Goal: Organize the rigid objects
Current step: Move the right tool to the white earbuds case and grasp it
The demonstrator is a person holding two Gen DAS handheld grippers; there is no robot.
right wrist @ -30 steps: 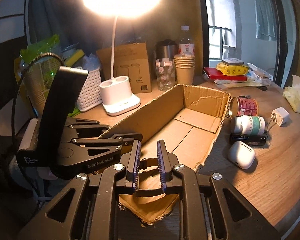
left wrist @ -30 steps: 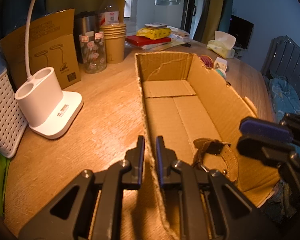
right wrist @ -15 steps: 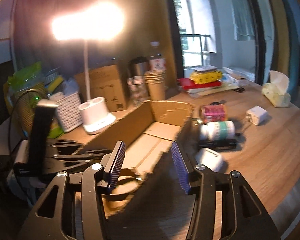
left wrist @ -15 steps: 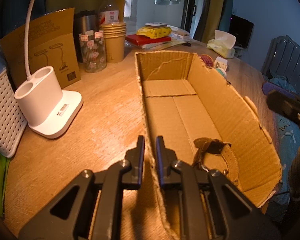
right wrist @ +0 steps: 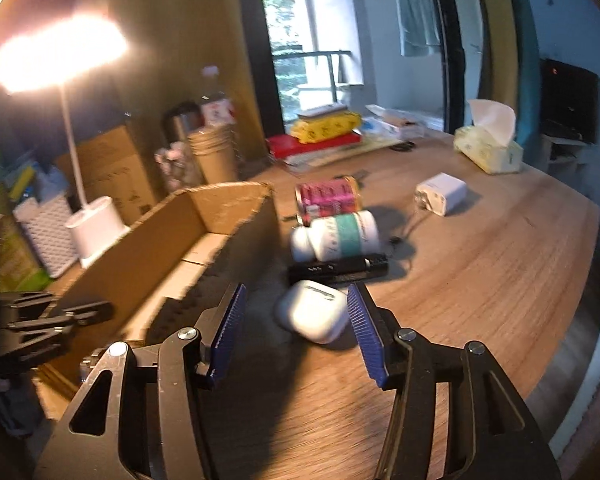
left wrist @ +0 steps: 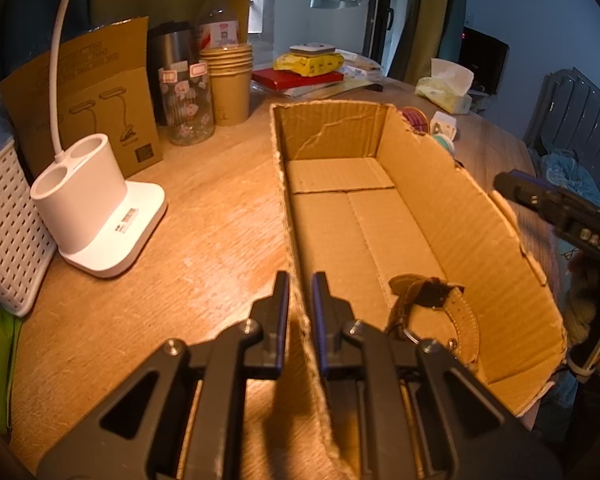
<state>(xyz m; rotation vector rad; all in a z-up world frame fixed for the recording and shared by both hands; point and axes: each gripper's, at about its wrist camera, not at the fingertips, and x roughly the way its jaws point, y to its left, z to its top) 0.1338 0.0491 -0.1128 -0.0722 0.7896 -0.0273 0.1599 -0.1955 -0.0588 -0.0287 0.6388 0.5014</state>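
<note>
From the left wrist, a lamplit wooden table [left wrist: 204, 248] carries a white lamp base [left wrist: 100, 220] and paper cups [left wrist: 230, 88]; the left gripper [left wrist: 300, 304] stays pinched on the near wall of the cardboard box [left wrist: 452, 216], where a watch [left wrist: 436, 308] lies. From the right wrist, the right gripper [right wrist: 294, 328], shut a second ago, now stands spread outside the box before a white earbud case [right wrist: 314, 312], beside a black bar [right wrist: 338, 268], white bottle [right wrist: 340, 236] and pink can [right wrist: 326, 198].
</note>
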